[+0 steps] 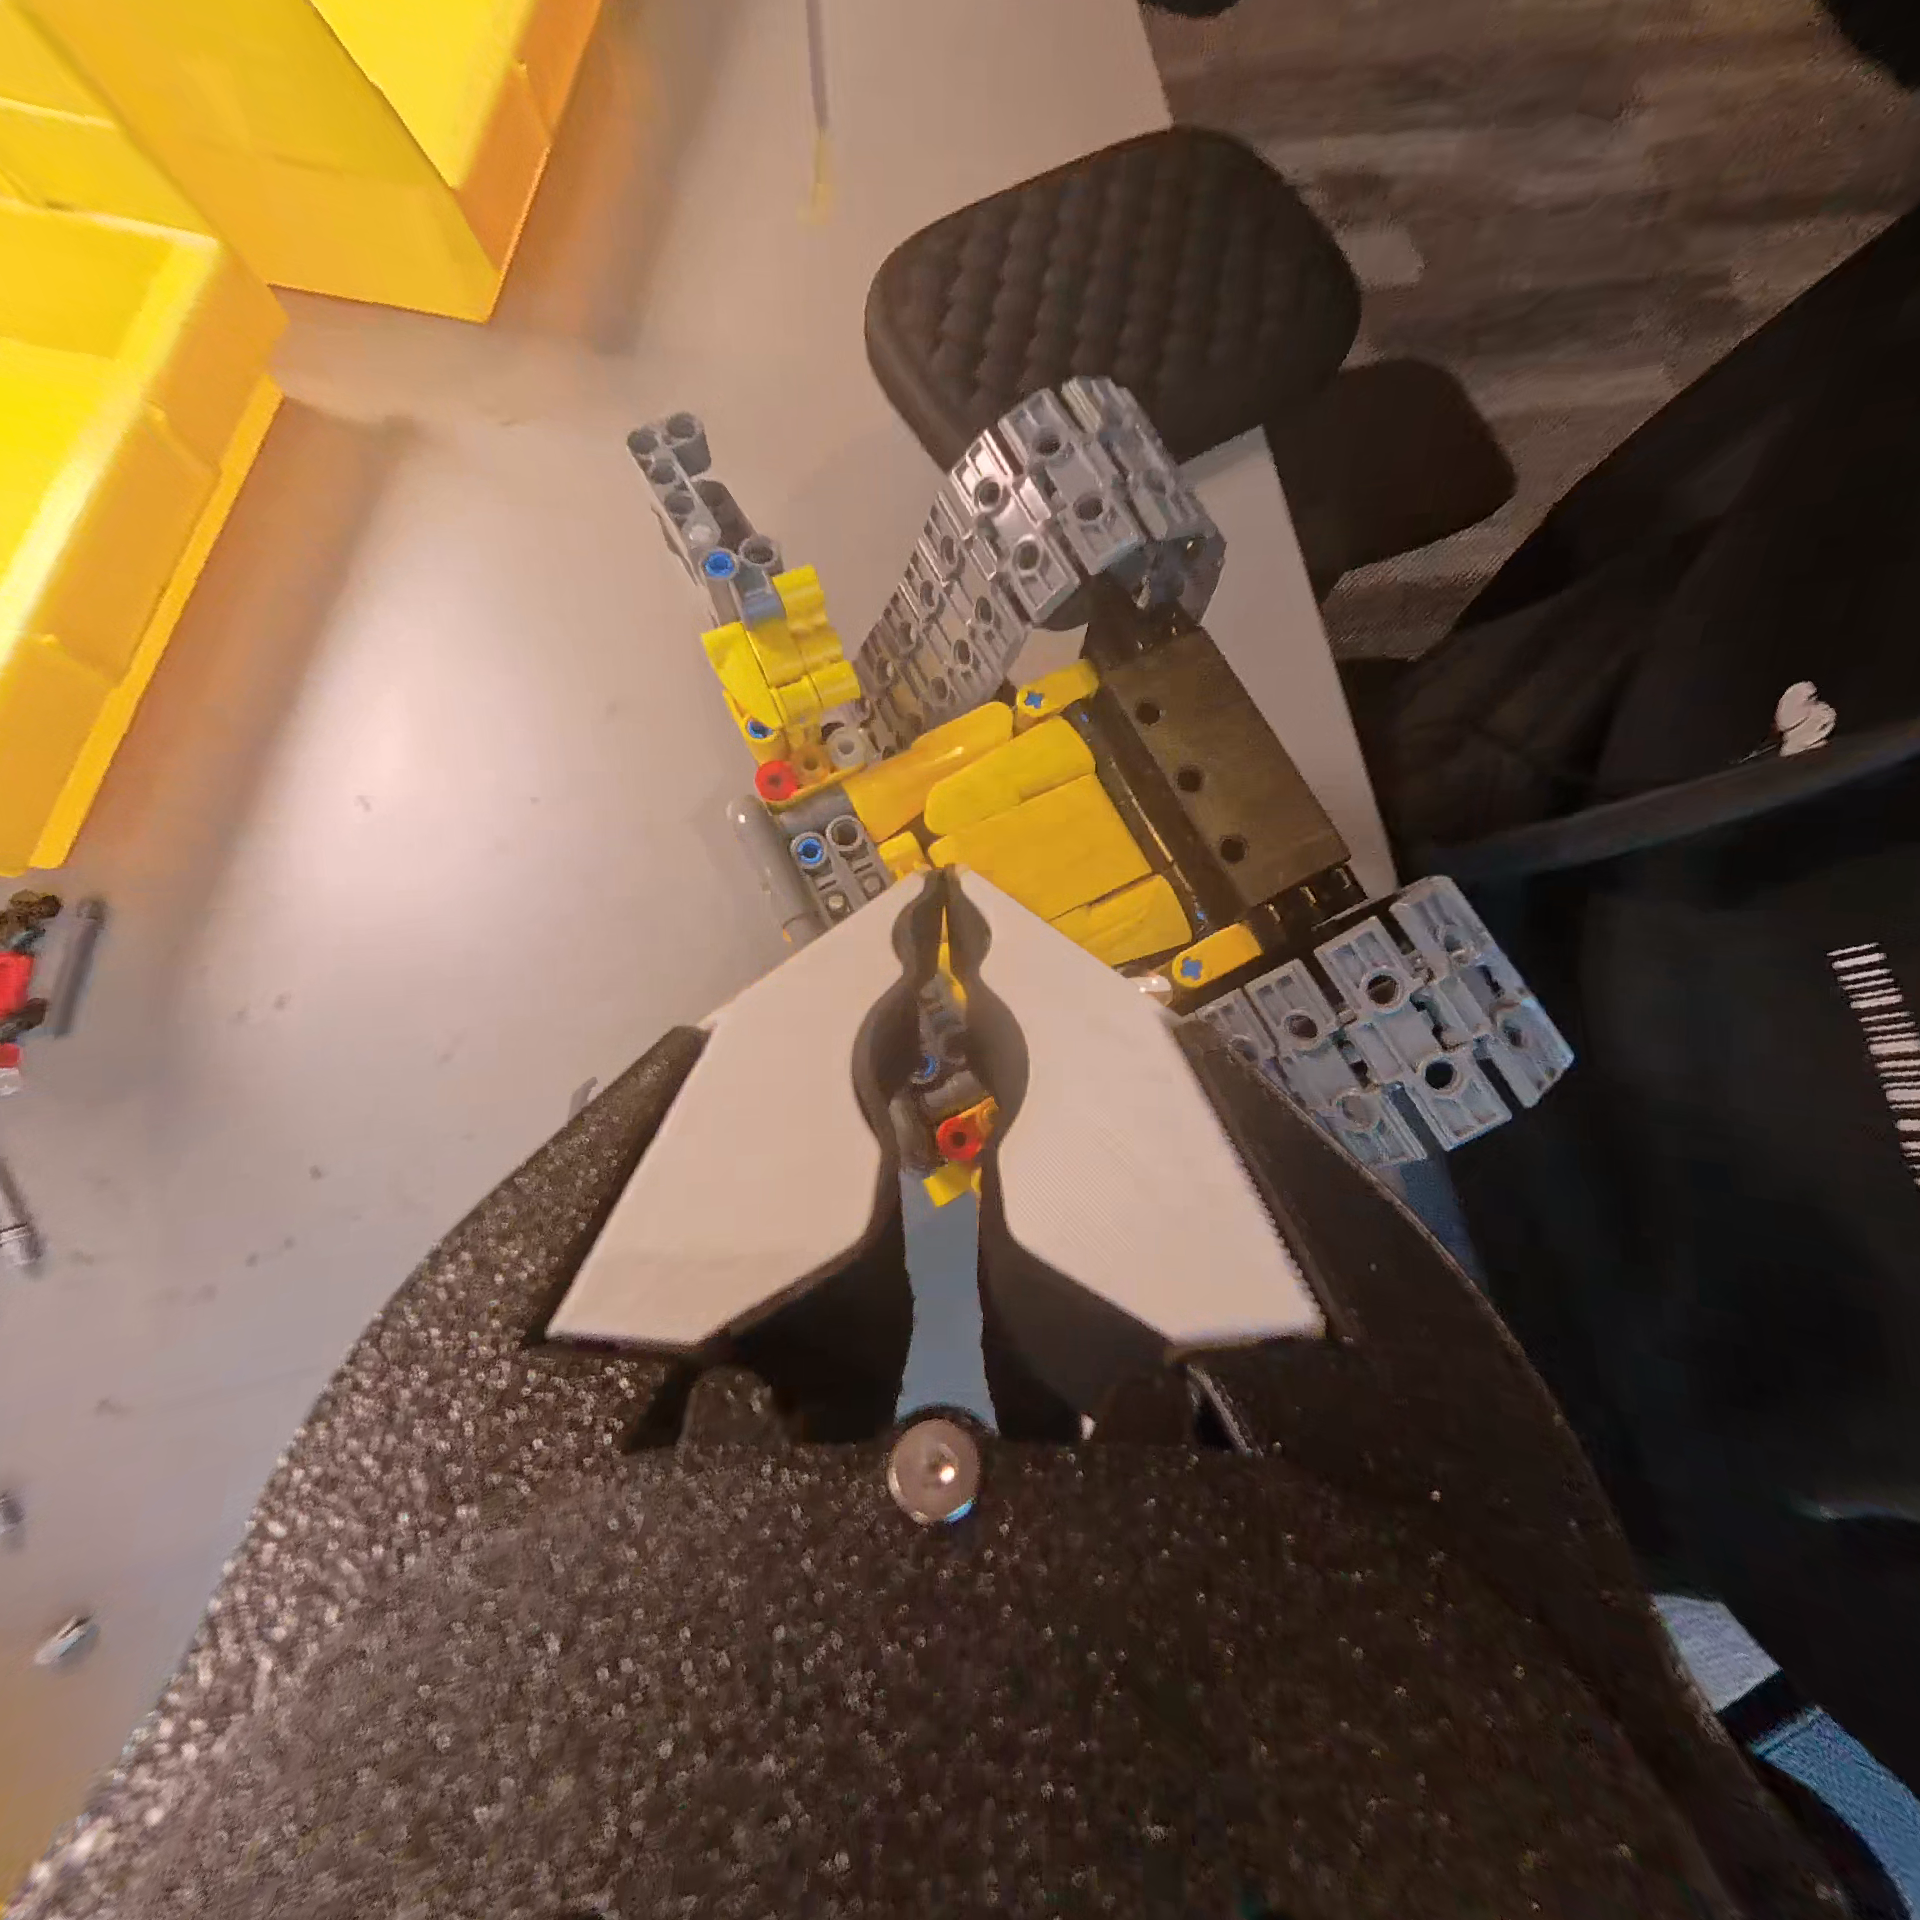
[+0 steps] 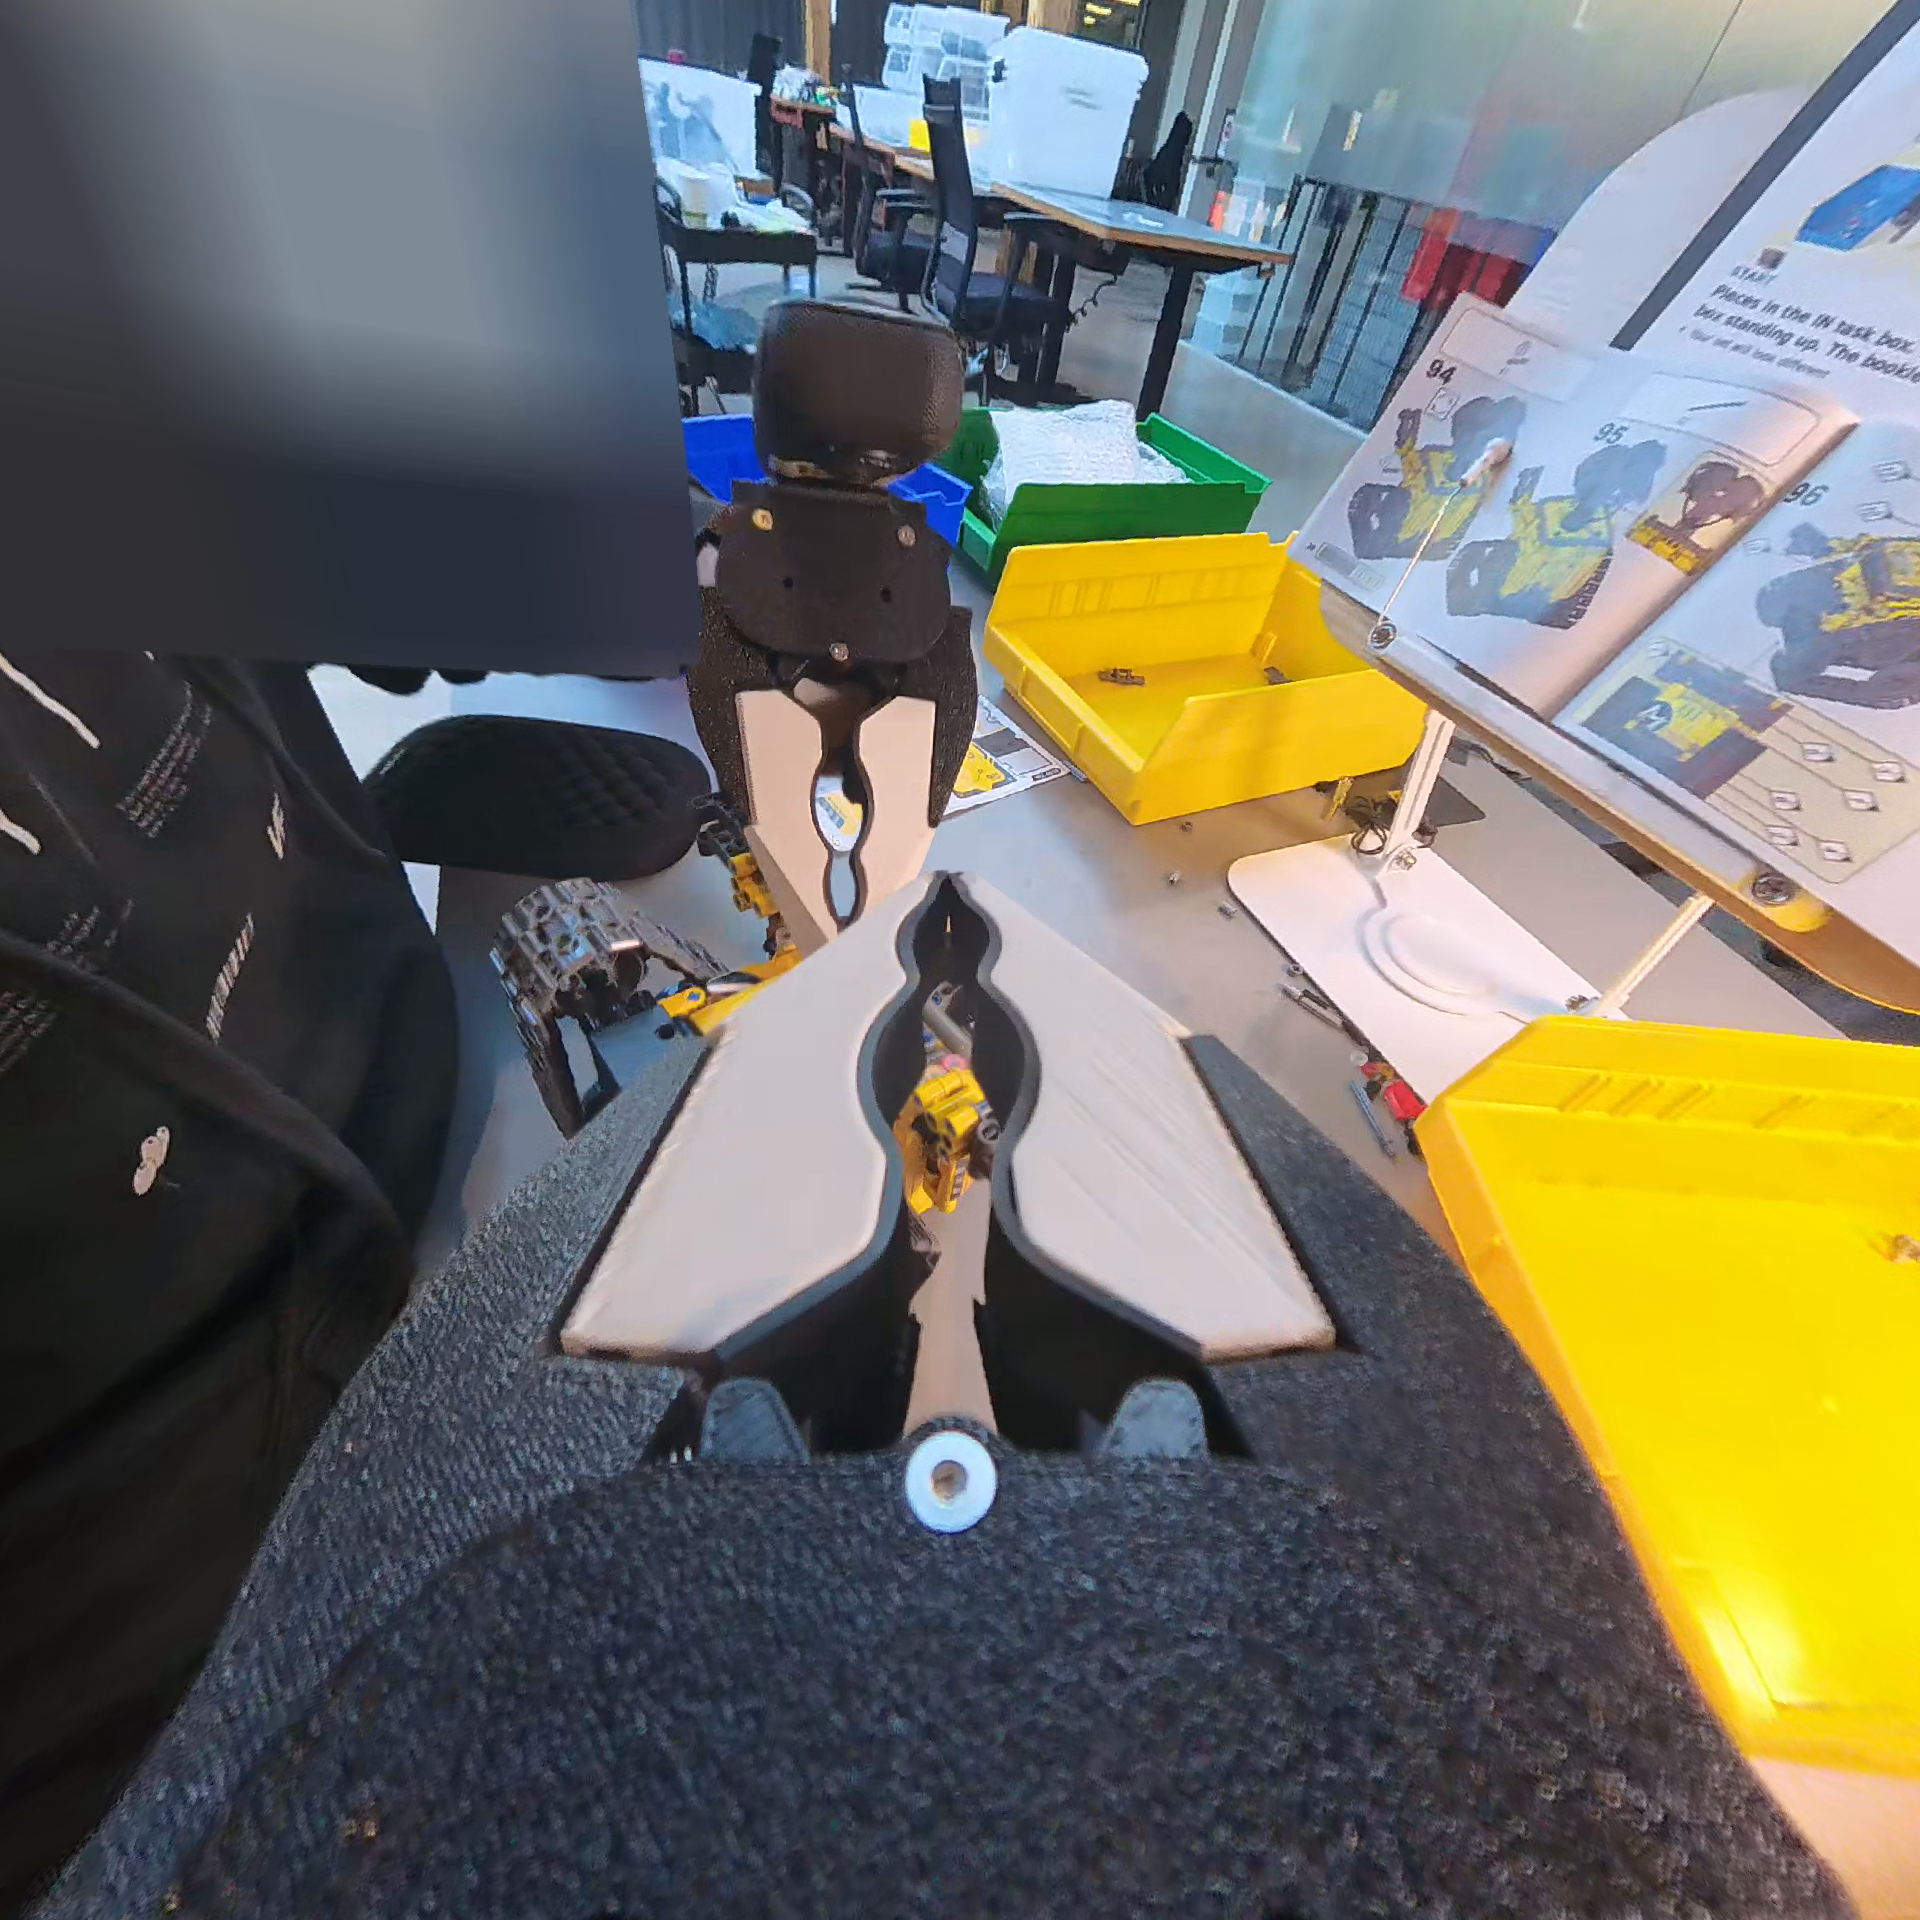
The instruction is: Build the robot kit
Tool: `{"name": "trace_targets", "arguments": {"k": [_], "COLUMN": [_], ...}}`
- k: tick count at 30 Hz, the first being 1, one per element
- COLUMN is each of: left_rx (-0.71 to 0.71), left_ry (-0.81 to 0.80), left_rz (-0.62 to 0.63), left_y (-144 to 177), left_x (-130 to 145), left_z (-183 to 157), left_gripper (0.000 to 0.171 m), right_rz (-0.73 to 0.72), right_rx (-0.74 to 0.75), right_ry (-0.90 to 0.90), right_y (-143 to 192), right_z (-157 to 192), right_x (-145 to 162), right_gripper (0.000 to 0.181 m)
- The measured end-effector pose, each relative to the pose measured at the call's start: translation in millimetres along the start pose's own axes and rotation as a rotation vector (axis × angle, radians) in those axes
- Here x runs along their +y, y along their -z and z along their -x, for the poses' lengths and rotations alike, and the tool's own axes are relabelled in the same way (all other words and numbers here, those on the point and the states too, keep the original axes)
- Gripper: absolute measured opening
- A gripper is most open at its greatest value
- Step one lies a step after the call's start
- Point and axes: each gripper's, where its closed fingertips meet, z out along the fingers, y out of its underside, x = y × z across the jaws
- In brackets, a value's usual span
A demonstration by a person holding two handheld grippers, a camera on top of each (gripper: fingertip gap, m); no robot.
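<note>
A yellow and grey brick-built tracked vehicle model lies on the pale table, with grey track links at both ends. My left gripper is shut, its tips against the model's yellow body. Red and yellow model parts show through the hollow between its fingers. In the right wrist view the left gripper points down onto the model. My right gripper is shut just in front of it, over the model, with a yellow part showing through its hollow. Whether either pinches a part is hidden.
Yellow bins stand at the right and near right; yellow bins also fill the left view's top left. An open instruction booklet on a white stand is at the right. Loose small parts lie nearby. A person in black and a chair are close.
</note>
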Motion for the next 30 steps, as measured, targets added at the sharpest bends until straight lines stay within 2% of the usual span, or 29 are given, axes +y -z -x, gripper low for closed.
{"name": "trace_targets", "arguments": {"k": [2, 10, 12, 15, 19, 24, 30], "left_rx": [-0.053, -0.106, -0.14, -0.047, 0.002, 0.012, 0.013], "left_ry": [-0.059, -0.146, -0.142, -0.13, -0.165, -0.157, -0.046], "left_rz": [0.058, 0.087, 0.036, -0.048, 0.044, 0.046, -0.097], "left_y": [-2, -3, 6, 15, -5, -7, 7], "left_x": [7, 5, -4, -17, 0, 2, -5], "left_z": [4, 4, 10, -2, -10, -12, 0], "left_gripper": [0.0, 0.0, 0.0, 0.0, 0.0, 0.0, 0.0], "right_rz": [0.027, 0.138, 0.157, 0.168, 0.179, 0.23, 0.301], "right_rx": [-0.02, -0.111, -0.116, -0.111, -0.107, -0.131, -0.166], "right_ry": [0.032, 0.152, 0.164, 0.165, 0.165, 0.207, 0.328], "right_y": [-6, -32, -34, -33, -33, -34, -44], "right_z": [4, 24, 26, 28, 31, 42, 54], "right_x": [5, 12, 13, 12, 13, 18, 30], "right_gripper": [0.0, 0.0, 0.0, 0.0, 0.0, 0.0, 0.0]}}
